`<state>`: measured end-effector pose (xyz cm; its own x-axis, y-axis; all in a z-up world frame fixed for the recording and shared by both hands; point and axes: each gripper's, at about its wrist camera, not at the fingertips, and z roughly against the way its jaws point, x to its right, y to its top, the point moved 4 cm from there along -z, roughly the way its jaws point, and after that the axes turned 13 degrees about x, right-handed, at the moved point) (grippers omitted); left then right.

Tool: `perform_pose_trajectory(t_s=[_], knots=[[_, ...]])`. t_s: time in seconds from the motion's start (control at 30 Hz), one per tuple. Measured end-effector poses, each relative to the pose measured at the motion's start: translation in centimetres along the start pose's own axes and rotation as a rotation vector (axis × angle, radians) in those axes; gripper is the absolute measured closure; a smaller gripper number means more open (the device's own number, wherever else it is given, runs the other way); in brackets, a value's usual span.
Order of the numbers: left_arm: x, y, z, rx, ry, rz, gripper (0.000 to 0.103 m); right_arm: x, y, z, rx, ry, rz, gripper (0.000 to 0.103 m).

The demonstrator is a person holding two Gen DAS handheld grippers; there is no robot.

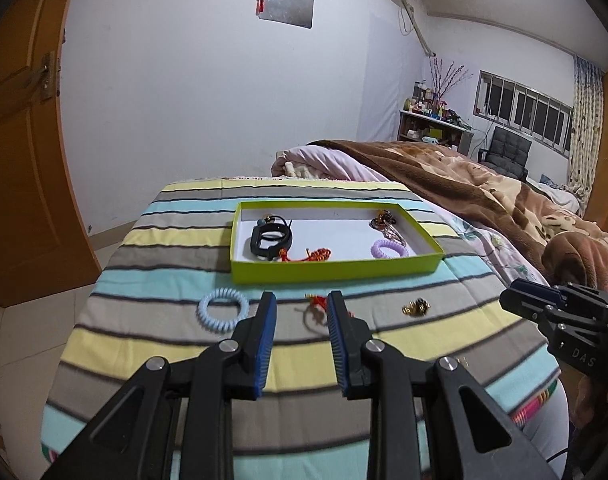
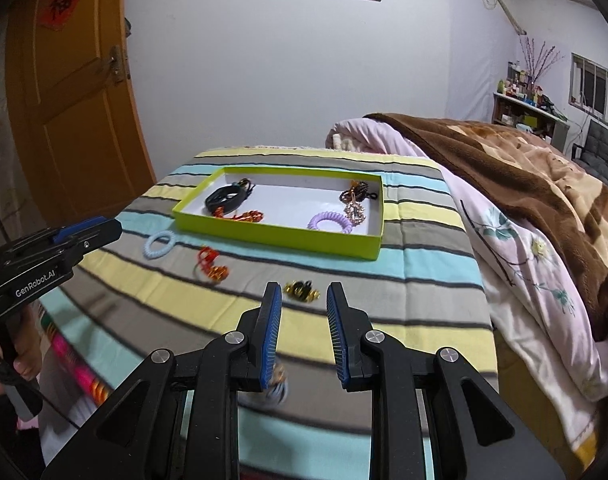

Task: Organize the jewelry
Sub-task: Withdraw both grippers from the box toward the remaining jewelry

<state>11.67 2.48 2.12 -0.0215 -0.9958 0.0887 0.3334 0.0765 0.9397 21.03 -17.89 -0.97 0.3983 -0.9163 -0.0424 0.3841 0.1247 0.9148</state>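
A green shallow box (image 1: 336,270) (image 2: 279,236) sits on the striped cloth and holds a black band (image 1: 269,240), a red knot (image 1: 310,256), a purple coil tie (image 1: 388,249) and a beaded piece (image 1: 386,222). On the cloth in front lie a pale blue coil tie (image 1: 223,310) (image 2: 159,244), a red knotted cord (image 1: 318,304) (image 2: 211,266) and a gold-black clip (image 1: 416,307) (image 2: 301,291). My left gripper (image 1: 301,308) is open, its fingertips just before the red cord. My right gripper (image 2: 301,298) is open, its fingertips on either side of the clip. A blurred grey coiled item (image 2: 273,390) lies below its left finger.
The striped surface (image 1: 304,364) drops off at the left to a tiled floor (image 1: 11,344) beside an orange door (image 2: 67,92). A bed with a brown blanket (image 2: 544,176) and pink quilt (image 2: 524,272) borders the right side.
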Motion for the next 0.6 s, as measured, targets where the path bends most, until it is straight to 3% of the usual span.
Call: perform_pose_trajectory(t_s=[0.3, 0.6], knots=[[-0.4, -1.4, 3.3, 0.005, 0.021, 0.017, 0.076, -1.4, -1.4, 3.9, 0.044, 0.003, 0.022, 0.079], [-0.1, -2.4, 4.4, -0.007, 0.018, 0.008, 0.076, -1.5, -2.4, 4.4, 0.039, 0.029, 0.009, 0.079]])
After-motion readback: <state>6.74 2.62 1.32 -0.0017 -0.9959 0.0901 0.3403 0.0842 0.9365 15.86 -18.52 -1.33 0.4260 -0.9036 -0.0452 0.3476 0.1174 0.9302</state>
